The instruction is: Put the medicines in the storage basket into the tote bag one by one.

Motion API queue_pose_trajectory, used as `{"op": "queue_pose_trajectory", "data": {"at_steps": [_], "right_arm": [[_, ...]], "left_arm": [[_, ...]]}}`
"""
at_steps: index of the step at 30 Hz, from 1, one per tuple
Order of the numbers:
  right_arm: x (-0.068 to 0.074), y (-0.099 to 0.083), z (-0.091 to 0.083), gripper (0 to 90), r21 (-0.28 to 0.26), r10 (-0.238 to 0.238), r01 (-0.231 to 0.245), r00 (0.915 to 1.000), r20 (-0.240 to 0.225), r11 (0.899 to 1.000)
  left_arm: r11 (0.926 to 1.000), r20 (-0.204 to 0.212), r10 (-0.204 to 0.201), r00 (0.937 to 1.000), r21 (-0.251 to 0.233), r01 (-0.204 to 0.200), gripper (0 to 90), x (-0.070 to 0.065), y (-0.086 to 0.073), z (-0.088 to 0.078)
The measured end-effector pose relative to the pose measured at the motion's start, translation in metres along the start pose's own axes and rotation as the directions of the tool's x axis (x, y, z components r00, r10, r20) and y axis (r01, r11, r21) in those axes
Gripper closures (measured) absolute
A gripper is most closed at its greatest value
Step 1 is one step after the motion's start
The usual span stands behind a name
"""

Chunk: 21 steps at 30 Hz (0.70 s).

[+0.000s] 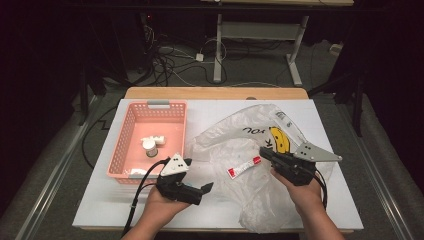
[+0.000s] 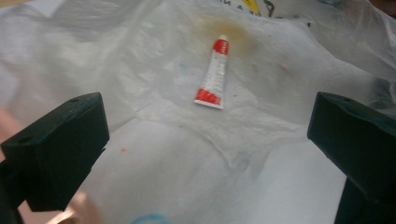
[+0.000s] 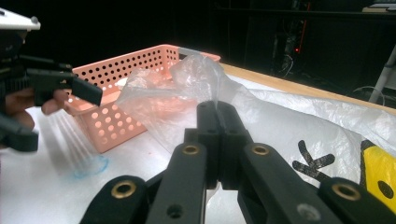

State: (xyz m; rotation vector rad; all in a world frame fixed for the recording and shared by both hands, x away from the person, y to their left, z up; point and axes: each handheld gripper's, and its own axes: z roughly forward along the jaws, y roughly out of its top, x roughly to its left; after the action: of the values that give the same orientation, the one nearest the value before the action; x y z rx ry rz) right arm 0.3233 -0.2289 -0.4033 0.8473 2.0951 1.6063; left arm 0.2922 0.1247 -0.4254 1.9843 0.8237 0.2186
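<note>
Two claws in frame, one per hand, over a white counter (image 1: 100,200). Left claw (image 1: 206,189), lower centre of the high view, jaws spread wide with nothing between them; its own view looks down past both black jaws at a small red-and-white tube (image 2: 213,73) lying upper centre on crinkled plastic, well clear of the jaws. Right claw (image 1: 264,151), right of centre in the high view, jaws closed tight on a clear plastic bag (image 1: 235,135); in the right gripper view the film (image 3: 187,88) rises bunched from between the pressed jaw tips. Bag sprawls across the right half of the counter, yellow-and-black print (image 1: 280,140) near its upper edge. Tube (image 1: 244,167) sits centre frame in the high view, between the two claws, just left of the right claw tips. Pink perforated basket (image 1: 131,120) upper left of the counter, small white items (image 1: 151,146) inside, too small to identify.
</note>
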Motion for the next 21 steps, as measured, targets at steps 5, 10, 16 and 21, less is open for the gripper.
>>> {"op": "queue_pose_trajectory", "data": {"at_steps": [5,10,16,21], "right_arm": [[-0.001,0.0,-0.001,90.0,0.0,0.001,-0.001,1.0,0.001,1.0],[-0.001,-0.001,-0.001,90.0,0.003,0.007,-0.007,1.0,0.002,1.0],[-0.003,-0.002,-0.002,90.0,0.002,0.012,-0.012,0.9999,0.004,1.0],[-0.003,-0.002,-0.002,90.0,0.002,0.014,-0.014,0.9999,0.004,1.0]], "left_arm": [[1.0,-0.078,-0.009,0.9969,0.003,0.009,0.0,0.017,0.0,-0.014],[0.9989,-0.133,-0.043,0.9902,0.011,0.045,0.0,0.036,-0.004,-0.025],[0.9958,-0.176,-0.084,0.9808,0.021,0.089,0.0,0.053,-0.007,-0.035],[0.9939,-0.208,-0.103,0.9728,0.018,0.109,0.0,0.064,-0.01,-0.045]]}}
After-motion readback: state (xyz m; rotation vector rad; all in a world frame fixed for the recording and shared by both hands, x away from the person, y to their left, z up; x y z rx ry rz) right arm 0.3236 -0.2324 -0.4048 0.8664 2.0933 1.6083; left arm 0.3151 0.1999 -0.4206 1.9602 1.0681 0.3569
